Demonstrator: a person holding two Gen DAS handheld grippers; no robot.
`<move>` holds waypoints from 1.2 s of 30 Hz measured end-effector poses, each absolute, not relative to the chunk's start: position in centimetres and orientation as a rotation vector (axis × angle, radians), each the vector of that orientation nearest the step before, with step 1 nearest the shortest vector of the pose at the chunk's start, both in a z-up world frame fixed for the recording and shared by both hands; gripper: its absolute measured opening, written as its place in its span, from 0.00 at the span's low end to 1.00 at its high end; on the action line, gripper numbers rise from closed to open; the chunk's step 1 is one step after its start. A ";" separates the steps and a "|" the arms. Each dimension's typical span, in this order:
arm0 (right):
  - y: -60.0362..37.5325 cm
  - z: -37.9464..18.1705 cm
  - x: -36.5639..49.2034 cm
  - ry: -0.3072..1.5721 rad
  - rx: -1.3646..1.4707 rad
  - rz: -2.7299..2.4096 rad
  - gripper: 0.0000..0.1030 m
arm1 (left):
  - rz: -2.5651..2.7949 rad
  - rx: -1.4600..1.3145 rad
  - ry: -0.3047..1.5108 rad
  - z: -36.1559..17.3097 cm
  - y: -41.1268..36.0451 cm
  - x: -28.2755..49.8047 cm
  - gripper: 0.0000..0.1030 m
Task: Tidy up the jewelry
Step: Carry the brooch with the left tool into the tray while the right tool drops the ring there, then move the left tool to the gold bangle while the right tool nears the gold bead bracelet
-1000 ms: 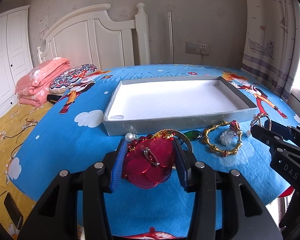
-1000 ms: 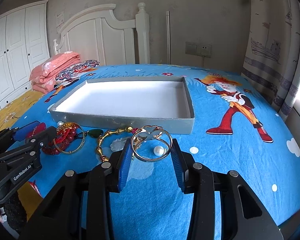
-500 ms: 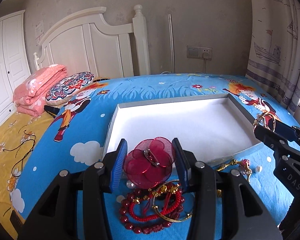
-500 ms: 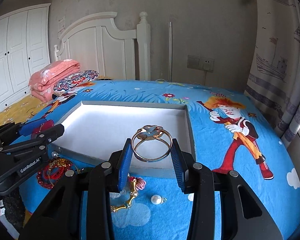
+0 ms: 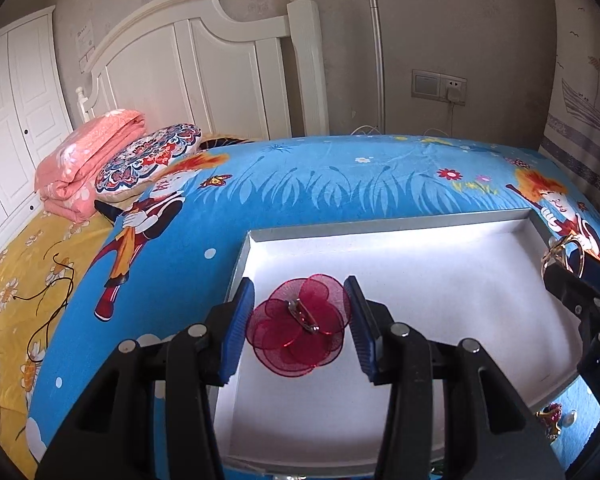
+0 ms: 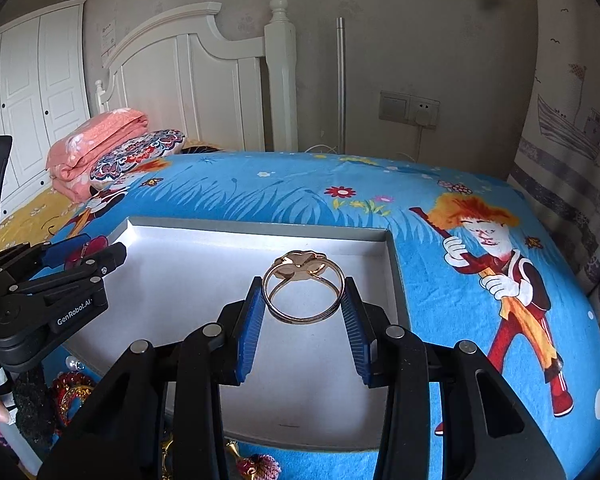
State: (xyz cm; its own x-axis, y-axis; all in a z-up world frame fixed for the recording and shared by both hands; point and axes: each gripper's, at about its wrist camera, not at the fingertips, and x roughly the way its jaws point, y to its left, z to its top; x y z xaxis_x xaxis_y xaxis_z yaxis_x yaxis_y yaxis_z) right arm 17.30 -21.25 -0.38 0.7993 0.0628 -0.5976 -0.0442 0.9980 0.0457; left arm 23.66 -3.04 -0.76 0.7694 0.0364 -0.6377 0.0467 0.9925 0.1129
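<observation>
My left gripper (image 5: 300,296) is shut on a red mesh flower brooch (image 5: 298,332) and holds it above the left part of the shallow grey tray (image 5: 380,225) with its white floor. My right gripper (image 6: 303,290) is shut on a gold bangle (image 6: 304,292) with a clover-shaped top, held above the tray's (image 6: 260,227) right half. The right gripper (image 5: 576,276) with the bangle shows at the right edge of the left wrist view. In the right wrist view the left gripper (image 6: 80,258) shows at the left, carrying the brooch.
The tray lies on a bed with a blue cartoon sheet (image 5: 340,176). Red bead bracelets (image 6: 74,390) and other jewelry (image 6: 258,466) lie on the sheet before the tray's near wall. A pink quilt (image 5: 84,164) and patterned pillow (image 5: 148,156) sit by the headboard.
Both grippers have travelled forward from the jewelry pile over the tray's near wall, each still holding its piece. The pile has dropped out of sight below them.
</observation>
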 end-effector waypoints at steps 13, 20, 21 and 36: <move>-21.5 -1.0 19.6 0.684 0.051 0.034 0.46 | 0.013 0.123 0.712 -1.3 -3.2 25.4 0.68; -22.1 -0.3 17.0 0.662 0.060 0.040 0.46 | 0.018 0.105 0.666 0.3 -2.5 23.2 0.80; -22.1 -0.2 16.4 0.658 0.062 0.043 0.46 | 0.018 0.106 0.656 0.5 -2.5 22.7 0.81; -22.4 -1.0 8.4 0.643 0.082 0.055 0.46 | 0.012 0.057 0.598 0.1 -2.0 14.6 0.90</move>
